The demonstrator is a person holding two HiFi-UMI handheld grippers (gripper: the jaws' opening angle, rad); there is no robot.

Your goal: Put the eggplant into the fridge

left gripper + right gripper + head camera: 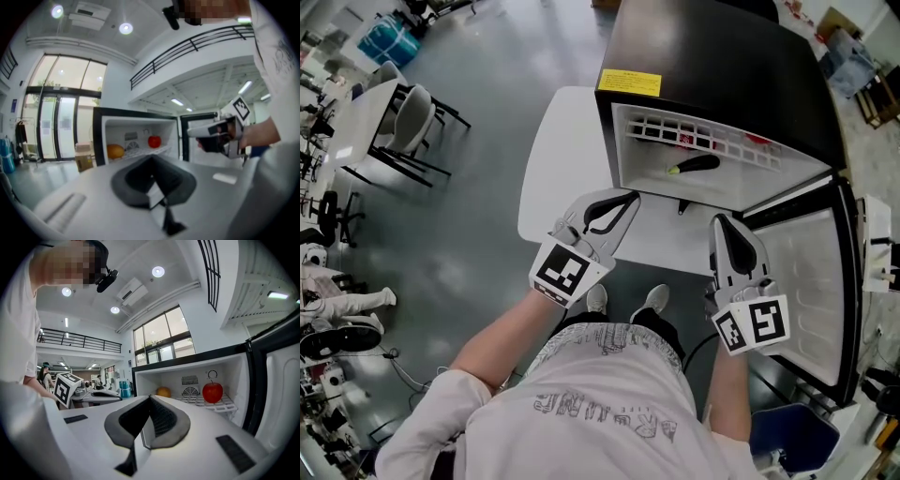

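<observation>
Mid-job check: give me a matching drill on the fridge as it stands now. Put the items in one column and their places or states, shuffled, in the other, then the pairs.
Things:
1. eggplant
2. apple
3. orange
4. fridge door

Places or states:
A. on the wire shelf, left side
B. swung open, at the right
C. lying on the fridge floor, below the wire shelf
D. on the wire shelf, right side

Pairs: 1-C, 2-D, 3-A, 4-B

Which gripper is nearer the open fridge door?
Right. The right gripper sits just left of the open door, at the right side of the fridge opening. The left gripper is across at the opening's left side, farther away.
</observation>
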